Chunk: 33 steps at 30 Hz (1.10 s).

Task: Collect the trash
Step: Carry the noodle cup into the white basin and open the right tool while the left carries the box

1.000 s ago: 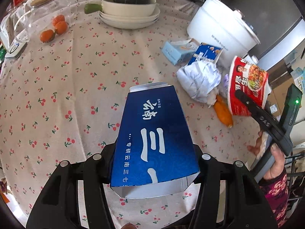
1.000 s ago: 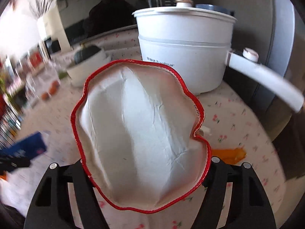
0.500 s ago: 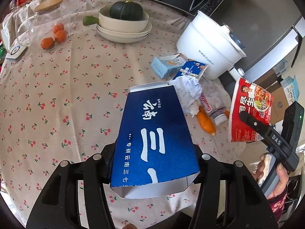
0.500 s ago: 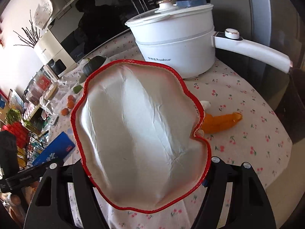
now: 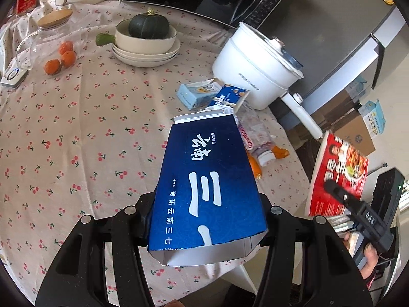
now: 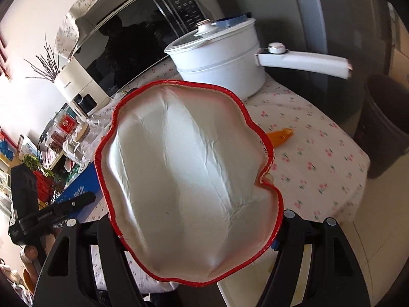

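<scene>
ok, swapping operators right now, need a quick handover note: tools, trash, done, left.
Left tool: shut on the blue carton, held above the table.
Right tool: shut on the crushed red noodle cup, held past the table edge.
Done: both picked up, neither binned; no bin identifiable.
Left on table, by the white pot: light-blue box, small blue pack, plastic bottle, orange wrapper.

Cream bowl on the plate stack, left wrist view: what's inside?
A dark green squash sits inside the cream bowl, upper half showing above the rim. Whatever lies under the squash is hidden.
</scene>
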Tool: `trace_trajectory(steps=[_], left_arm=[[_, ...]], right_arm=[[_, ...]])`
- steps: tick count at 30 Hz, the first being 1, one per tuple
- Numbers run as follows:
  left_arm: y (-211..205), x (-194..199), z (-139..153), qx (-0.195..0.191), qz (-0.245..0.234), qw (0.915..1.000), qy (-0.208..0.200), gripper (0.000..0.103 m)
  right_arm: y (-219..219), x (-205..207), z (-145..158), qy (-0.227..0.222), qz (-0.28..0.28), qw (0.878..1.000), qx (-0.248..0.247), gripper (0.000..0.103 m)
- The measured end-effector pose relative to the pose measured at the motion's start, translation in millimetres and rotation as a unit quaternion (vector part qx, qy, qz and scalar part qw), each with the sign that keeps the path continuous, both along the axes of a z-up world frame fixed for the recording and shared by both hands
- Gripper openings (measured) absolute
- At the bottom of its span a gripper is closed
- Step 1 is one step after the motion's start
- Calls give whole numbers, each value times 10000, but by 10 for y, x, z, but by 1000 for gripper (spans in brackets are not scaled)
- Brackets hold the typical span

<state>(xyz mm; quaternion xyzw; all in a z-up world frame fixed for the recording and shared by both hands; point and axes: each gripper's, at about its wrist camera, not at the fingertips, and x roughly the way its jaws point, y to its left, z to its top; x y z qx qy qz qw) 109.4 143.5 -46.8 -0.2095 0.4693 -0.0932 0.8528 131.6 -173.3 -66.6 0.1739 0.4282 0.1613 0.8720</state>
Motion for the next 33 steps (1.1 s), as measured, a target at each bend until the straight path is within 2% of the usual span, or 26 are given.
trace_trajectory(steps=[5,15,21,25,33], left_arm=[[-64,-35,2,-66,-124,9999,-15,53],[-398,-76,-51,-115,-558,9984,-14,53],[-790,-48,-92,-123,-1023,9947,-27,53],[-1098,-26,-115,-128,-1347,9908,-45,53],[-1745,3,-227,-93,-2046,9788,23,53]], right_arm=[[-229,-279,-94,147,-192,9997,-48,71],[-520,-805,-427,722,-381,9946,-645,77],[-757,-946,-479,724,-598,9935,-645,85],[-904,-982,-507,722,-770,9920,-690,86],[-1221,-1105,-410,361,-1517,9807,-1182,88]])
